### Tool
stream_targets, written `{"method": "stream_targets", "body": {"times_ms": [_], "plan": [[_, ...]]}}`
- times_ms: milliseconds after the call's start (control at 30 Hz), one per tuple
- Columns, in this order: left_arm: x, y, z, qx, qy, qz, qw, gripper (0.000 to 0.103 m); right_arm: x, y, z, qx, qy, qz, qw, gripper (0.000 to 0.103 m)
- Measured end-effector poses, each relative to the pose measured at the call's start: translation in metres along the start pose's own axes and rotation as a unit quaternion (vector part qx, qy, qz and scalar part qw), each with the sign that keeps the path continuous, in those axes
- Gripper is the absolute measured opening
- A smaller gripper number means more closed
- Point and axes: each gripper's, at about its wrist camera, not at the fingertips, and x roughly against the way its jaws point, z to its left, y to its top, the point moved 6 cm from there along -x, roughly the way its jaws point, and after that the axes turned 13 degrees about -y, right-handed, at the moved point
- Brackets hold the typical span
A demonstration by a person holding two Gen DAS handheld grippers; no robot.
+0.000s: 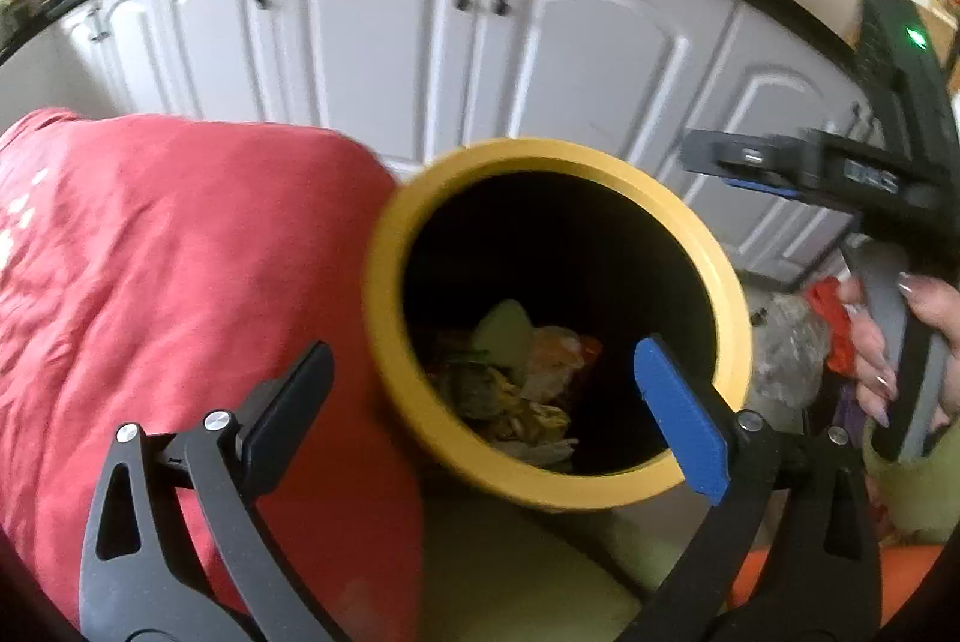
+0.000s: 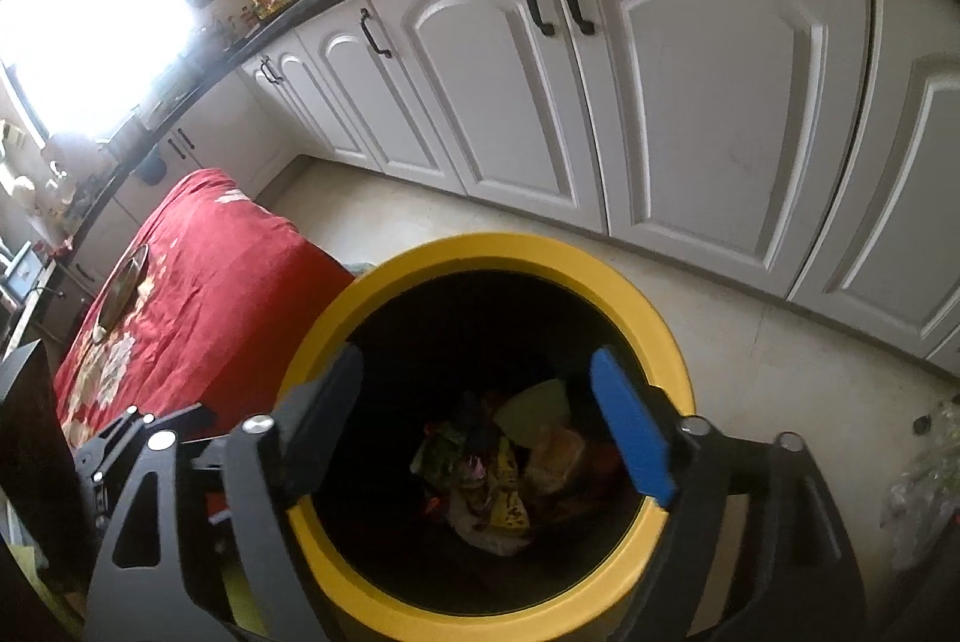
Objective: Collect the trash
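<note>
A yellow-rimmed bin with a dark inside stands on the kitchen floor; it also shows in the right wrist view. Mixed trash lies at its bottom: wrappers, a pale green piece and orange scraps, also seen from the right wrist. My left gripper is open and empty, low in front of the bin's mouth. My right gripper is open and empty, straight above the bin's opening. The right gripper's body and the hand holding it show at the right of the left wrist view.
A red cloth-covered table stands left of the bin, with a round metal lid on it. White cabinets under a dark counter run behind. A clear plastic bag lies on the floor right of the bin.
</note>
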Motion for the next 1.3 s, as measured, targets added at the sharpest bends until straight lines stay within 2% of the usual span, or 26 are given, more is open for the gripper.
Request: {"method": "stream_targets", "body": {"times_ms": [67, 167, 433, 600, 733, 867, 1133, 1200, 1300], "plan": [[0.011, 0.002, 0.013, 0.014, 0.016, -0.010, 0.9997, 0.092, 0.008, 0.001, 0.011, 0.010, 0.000, -0.005, 1.000, 0.092], [0.029, 0.002, 0.032, 0.037, 0.038, -0.026, 0.9982, 0.092, 0.017, 0.000, 0.031, 0.032, -0.002, -0.003, 0.999, 0.097], [0.084, 0.001, 0.074, 0.090, 0.078, -0.082, 0.9895, 0.092, 0.040, -0.017, 0.105, 0.081, 0.006, 0.011, 0.997, 0.097], [0.117, -0.003, 0.086, 0.097, 0.098, -0.108, 0.9846, 0.092, 0.057, -0.032, 0.138, 0.075, 0.015, -0.004, 0.997, 0.097], [0.137, -0.012, 0.088, 0.089, 0.110, -0.121, 0.9825, 0.092, 0.070, -0.042, 0.153, 0.081, 0.004, -0.039, 0.996, 0.097], [0.154, -0.021, 0.079, 0.072, 0.122, -0.138, 0.9803, 0.092, 0.087, -0.047, 0.158, 0.086, -0.012, -0.096, 0.992, 0.097], [0.179, -0.034, 0.055, 0.036, 0.137, -0.195, 0.9705, 0.092, 0.128, -0.058, 0.161, 0.089, -0.017, -0.207, 0.974, 0.097], [0.183, -0.038, 0.050, 0.029, 0.139, -0.205, 0.9685, 0.092, 0.133, -0.061, 0.161, 0.089, -0.021, -0.225, 0.970, 0.097], [0.188, -0.042, 0.044, 0.023, 0.137, -0.215, 0.9668, 0.092, 0.134, -0.069, 0.159, 0.082, -0.024, -0.224, 0.971, 0.097]]}}
